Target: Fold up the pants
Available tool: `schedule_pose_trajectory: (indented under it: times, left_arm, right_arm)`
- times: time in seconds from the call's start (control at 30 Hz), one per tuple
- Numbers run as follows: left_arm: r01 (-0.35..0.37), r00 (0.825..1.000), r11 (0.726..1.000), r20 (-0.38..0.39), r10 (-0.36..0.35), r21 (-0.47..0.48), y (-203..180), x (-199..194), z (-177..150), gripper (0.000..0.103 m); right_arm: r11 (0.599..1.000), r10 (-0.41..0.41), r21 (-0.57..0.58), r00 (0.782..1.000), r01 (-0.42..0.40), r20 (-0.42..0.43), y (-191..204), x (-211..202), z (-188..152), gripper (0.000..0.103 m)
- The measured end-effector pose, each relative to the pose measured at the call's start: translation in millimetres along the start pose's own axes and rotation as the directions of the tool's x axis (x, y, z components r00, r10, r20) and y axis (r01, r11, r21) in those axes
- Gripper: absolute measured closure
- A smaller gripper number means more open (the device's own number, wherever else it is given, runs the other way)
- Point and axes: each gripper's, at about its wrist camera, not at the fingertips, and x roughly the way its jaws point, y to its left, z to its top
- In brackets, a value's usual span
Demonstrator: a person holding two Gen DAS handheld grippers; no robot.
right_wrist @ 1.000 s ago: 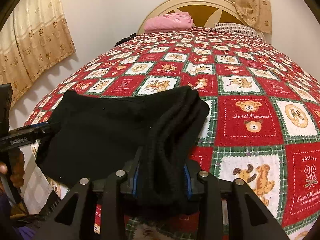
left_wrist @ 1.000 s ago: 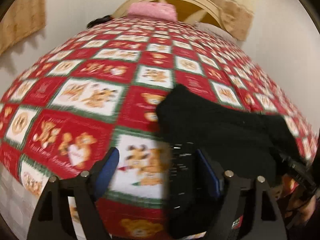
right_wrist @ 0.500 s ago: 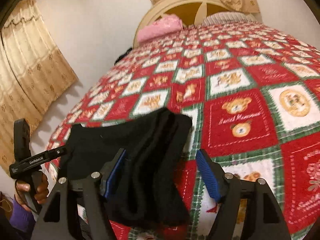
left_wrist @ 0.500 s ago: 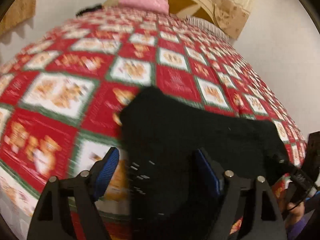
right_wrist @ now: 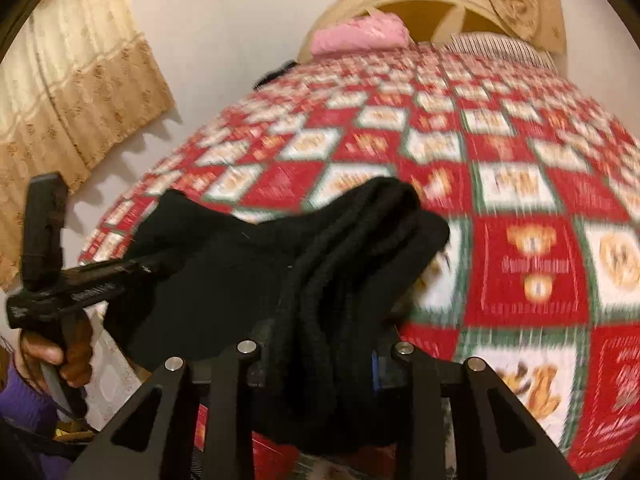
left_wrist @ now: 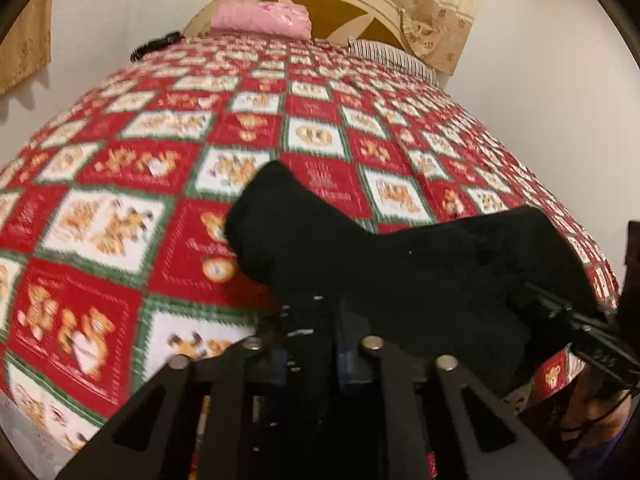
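Left gripper (left_wrist: 310, 344), jaws closed on the black knitted pants (left_wrist: 400, 276) at 6 o'clock; right gripper (right_wrist: 320, 360) closing around a bunched fold. Pants lie at the near edge of the red-and-white checked teddy-bear quilt (left_wrist: 160, 160); pink folded cloth (left_wrist: 262, 18) at 12 o'clock.

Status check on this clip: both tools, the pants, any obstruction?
Left tool shut on black knit pants. Right tool closing, pants bunched between its pads. Pants lifted over red teddy-bear quilt. Nothing in the way.
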Motion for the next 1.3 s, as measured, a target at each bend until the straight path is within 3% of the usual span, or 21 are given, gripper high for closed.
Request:
schedule_pose_trajectory:
  times: [0.1,0.23,0.5,0.63,0.77,1.0,1.13,1.3]
  left_arm:
    - [-0.02,0.999,1.0,0.05,0.018,0.025,-2.3,-14.5,9.7,0.091]
    - [-0.104,0.985,0.992,0.143,0.093,0.073,-2.8,-33.0,23.8,0.091]
    - [-0.179,0.967,0.984,0.183,0.178,-0.012,41.1,-41.5,50.8,0.091]
    - [-0.239,0.948,0.97,0.207,0.242,-0.039,66.2,-45.2,63.1,0.091]
    - [-0.289,0.932,0.954,0.206,0.3,-0.082,93.4,-40.1,75.4,0.091]
    - [-0.364,0.91,0.926,0.178,0.376,-0.098,124.0,-20.3,92.6,0.091]
    - [-0.366,0.915,0.925,0.141,0.377,-0.101,134.4,3.6,97.5,0.091]
    - [-0.363,0.924,0.926,0.087,0.372,-0.103,143.3,30.0,90.9,0.091]
  right_arm:
    - [0.999,0.037,-0.023,0.998,-0.036,0.052,16.1,-7.8,17.9,0.071]
    - [0.994,0.073,-0.082,0.992,-0.065,0.105,42.6,-8.2,40.6,0.071]
    - [0.984,0.125,-0.146,0.981,-0.103,0.147,76.6,14.3,77.9,0.071]
    - [0.975,0.152,-0.186,0.977,-0.124,0.15,96.3,37.4,98.3,0.071]
    - [0.966,0.173,-0.22,0.975,-0.139,0.141,112.0,66.9,116.6,0.071]
    - [0.966,0.212,-0.174,0.971,-0.191,0.113,117.0,126.5,140.1,0.071]
    - [0.974,0.206,-0.116,0.975,-0.196,0.086,109.6,157.1,144.1,0.071]
    - [0.984,0.148,-0.1,0.989,-0.145,0.02,95.4,188.7,134.0,0.071]
